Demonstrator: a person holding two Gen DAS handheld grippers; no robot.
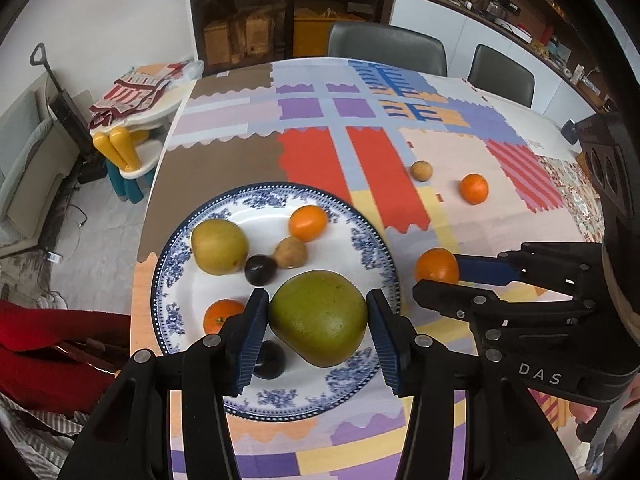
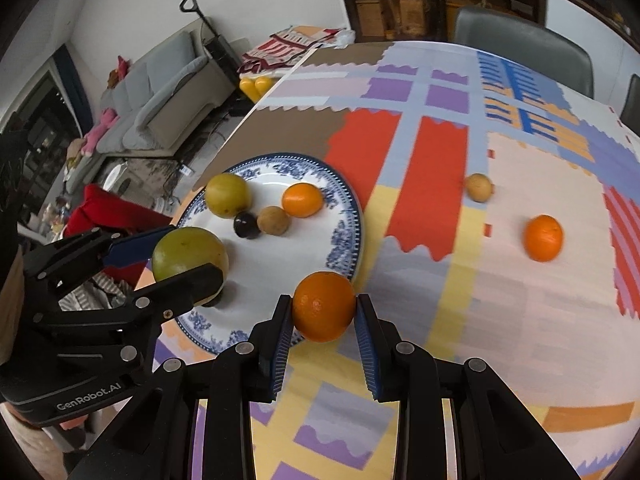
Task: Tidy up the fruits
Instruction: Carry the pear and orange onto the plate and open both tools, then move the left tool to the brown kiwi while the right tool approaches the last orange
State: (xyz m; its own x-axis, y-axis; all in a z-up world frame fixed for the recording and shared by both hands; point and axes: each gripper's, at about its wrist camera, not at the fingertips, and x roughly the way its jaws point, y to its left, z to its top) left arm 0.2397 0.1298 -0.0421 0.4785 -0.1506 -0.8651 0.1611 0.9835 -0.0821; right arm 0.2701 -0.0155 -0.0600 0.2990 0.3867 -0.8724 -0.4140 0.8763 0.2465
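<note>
Blue-padded, our left gripper (image 1: 318, 320) grips the green fruit (image 1: 319, 317) over the plate (image 1: 362, 236); right gripper (image 2: 323, 312) clamps an orange (image 2: 324, 306) (we should lower gently before releasing).

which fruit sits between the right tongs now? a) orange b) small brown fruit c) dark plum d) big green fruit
a: the right tongs close on an orange just off the plate rim, while the left tongs grip the big green fruit.
</note>
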